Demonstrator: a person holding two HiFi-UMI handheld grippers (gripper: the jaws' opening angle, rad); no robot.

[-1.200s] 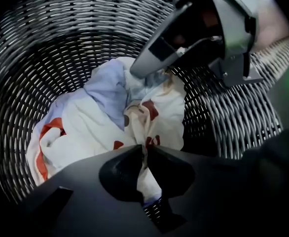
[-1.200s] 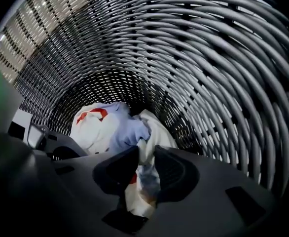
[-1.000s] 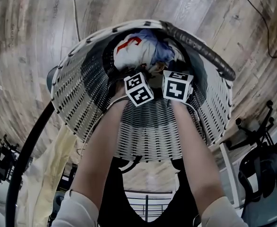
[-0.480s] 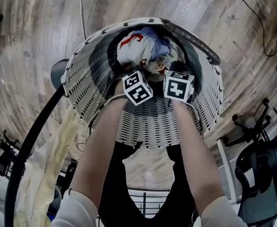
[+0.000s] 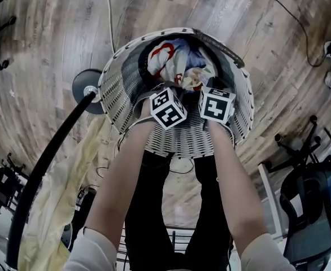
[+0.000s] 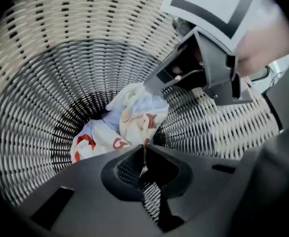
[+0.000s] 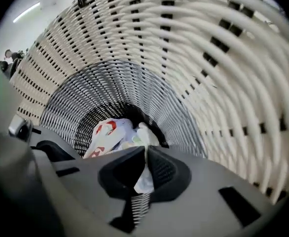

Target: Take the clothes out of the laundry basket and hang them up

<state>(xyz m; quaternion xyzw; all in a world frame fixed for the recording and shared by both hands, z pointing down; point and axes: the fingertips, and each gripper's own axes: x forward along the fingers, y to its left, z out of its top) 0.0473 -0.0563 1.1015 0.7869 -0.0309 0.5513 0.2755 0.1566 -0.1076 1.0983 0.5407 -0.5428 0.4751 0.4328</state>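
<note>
Left gripper view: our left tool [image 6: 144, 152] is clamped tight on a fold of the clothes [image 6: 128, 125], and the rest of the bundle hangs just below its tips, deep in the laundry basket [image 6: 46, 58]. Right beside it, our right tool [image 7: 145, 154] has just been closing its jaws, with white cloth nipped between them. Two grips, we reckon, so the bundle lifts evenly and clears the wicker.

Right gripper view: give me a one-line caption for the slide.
Right gripper, jaws just closed on a pale garment, inside the white wicker laundry basket, patterned clothes below.
</note>
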